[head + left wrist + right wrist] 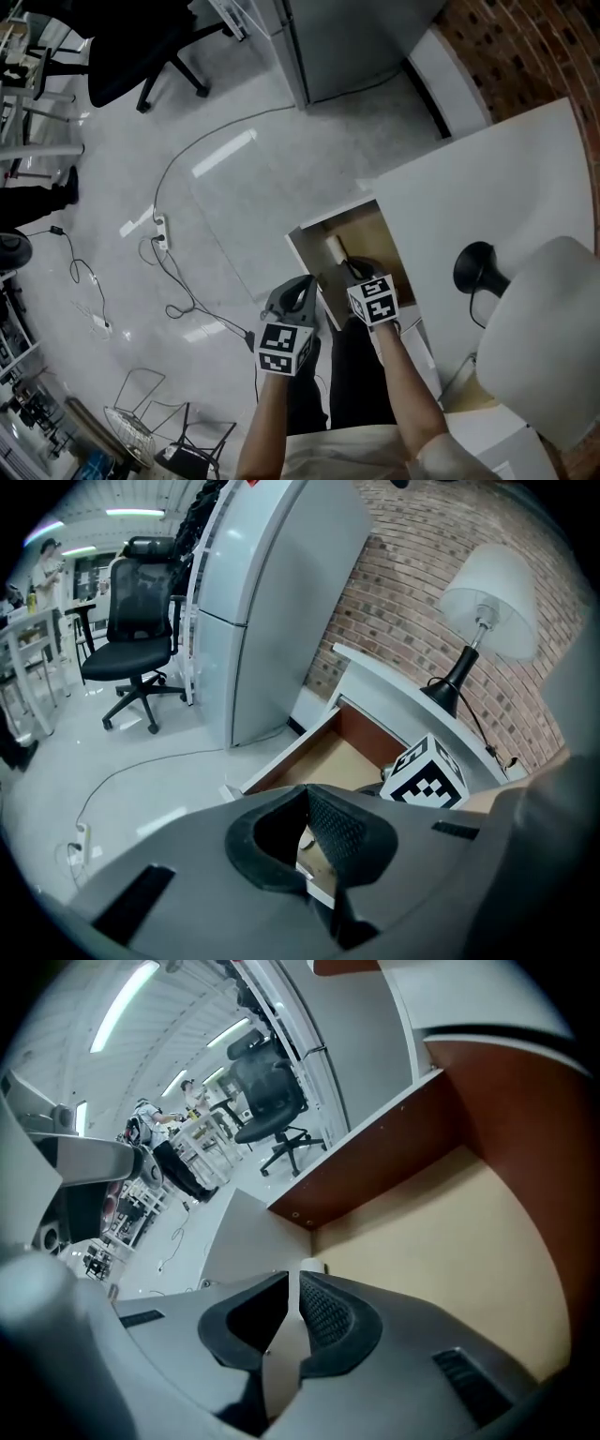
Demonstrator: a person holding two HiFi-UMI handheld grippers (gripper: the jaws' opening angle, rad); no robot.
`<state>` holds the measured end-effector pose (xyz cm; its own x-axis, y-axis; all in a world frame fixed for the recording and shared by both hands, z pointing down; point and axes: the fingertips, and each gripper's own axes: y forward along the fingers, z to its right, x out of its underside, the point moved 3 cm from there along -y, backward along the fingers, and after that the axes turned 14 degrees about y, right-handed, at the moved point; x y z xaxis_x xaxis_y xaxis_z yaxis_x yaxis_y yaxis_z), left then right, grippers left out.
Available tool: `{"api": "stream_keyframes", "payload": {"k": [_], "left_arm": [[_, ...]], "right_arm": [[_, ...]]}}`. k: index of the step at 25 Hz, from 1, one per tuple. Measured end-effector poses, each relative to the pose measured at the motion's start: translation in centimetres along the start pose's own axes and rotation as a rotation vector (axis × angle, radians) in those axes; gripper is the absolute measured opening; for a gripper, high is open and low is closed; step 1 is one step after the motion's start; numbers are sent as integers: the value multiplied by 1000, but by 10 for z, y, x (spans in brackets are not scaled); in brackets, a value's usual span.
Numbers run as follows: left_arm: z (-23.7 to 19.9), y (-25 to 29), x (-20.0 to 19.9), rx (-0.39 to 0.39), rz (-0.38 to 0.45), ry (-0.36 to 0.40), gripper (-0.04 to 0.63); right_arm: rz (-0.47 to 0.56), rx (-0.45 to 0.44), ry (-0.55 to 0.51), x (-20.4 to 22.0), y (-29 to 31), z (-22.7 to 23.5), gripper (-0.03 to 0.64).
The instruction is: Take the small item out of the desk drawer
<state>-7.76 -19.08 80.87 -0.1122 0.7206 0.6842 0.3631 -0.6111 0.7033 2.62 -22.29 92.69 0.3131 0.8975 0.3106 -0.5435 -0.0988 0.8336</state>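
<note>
The desk drawer stands pulled out, its tan bottom bare. A small white item lies near its front left corner. My right gripper reaches down into the drawer just behind that item. In the right gripper view the jaws stand a narrow slit apart, with the item's white top just past the fingertips and nothing gripped. My left gripper hovers outside the drawer's front edge. In its own view the fingertips meet and hold nothing, and the drawer lies ahead.
The white desk top carries a black-based lamp with a white shade. A grey cabinet and an office chair stand beyond the drawer. A power strip with cables lies on the floor to the left.
</note>
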Motion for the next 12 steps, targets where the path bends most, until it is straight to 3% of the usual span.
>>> {"api": "stream_keyframes", "payload": {"k": [12], "left_arm": [[-6, 29, 29, -34, -39, -38, 17]], "right_arm": [[-91, 20, -48, 18, 61, 20, 174]]}}
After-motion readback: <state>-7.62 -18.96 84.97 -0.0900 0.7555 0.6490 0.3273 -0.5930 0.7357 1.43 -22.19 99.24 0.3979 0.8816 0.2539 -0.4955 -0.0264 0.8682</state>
